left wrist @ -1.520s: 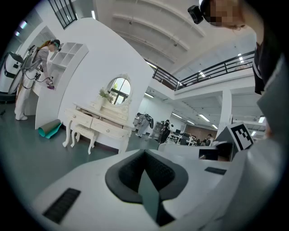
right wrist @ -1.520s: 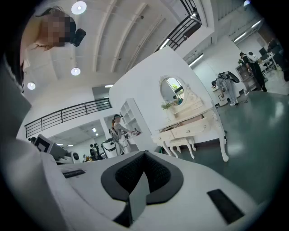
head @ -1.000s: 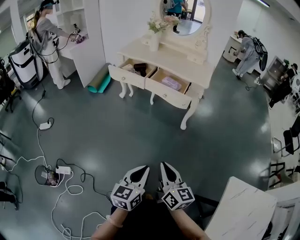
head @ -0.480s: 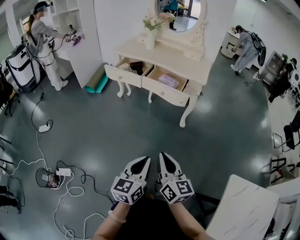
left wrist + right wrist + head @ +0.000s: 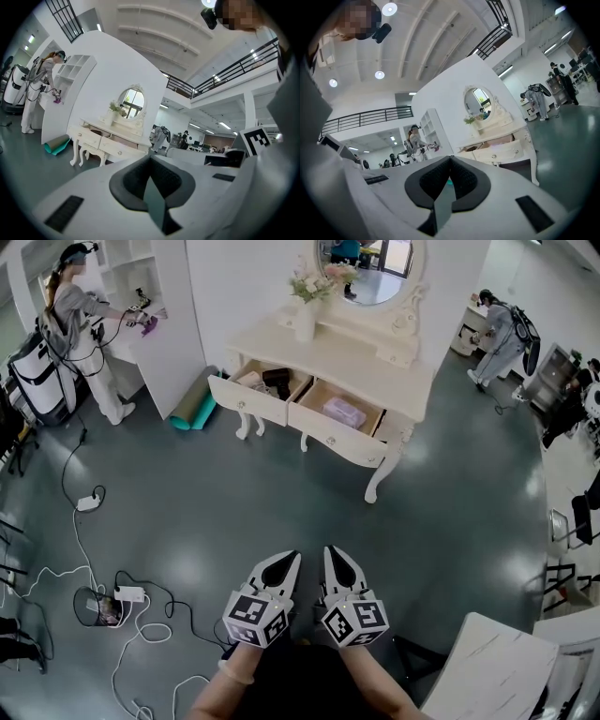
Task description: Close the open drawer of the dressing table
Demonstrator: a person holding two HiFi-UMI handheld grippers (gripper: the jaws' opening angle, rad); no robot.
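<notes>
A cream dressing table with an oval mirror stands across the floor, far from both grippers. Two of its drawers are pulled out. The left drawer holds a dark item, and the right drawer holds a lilac packet. A vase of flowers sits on top. My left gripper and right gripper are side by side low in the head view, both shut and empty. The table shows small in the left gripper view and in the right gripper view.
A person works at a white shelf unit at the far left. A teal rolled mat lies by the table's left legs. Cables and a power strip trail on the floor at the left. A white marble tabletop juts in at bottom right.
The head view has shifted a little, and the dressing table sits slightly lower and nearer in frame. Both grippers stay shut, side by side.
</notes>
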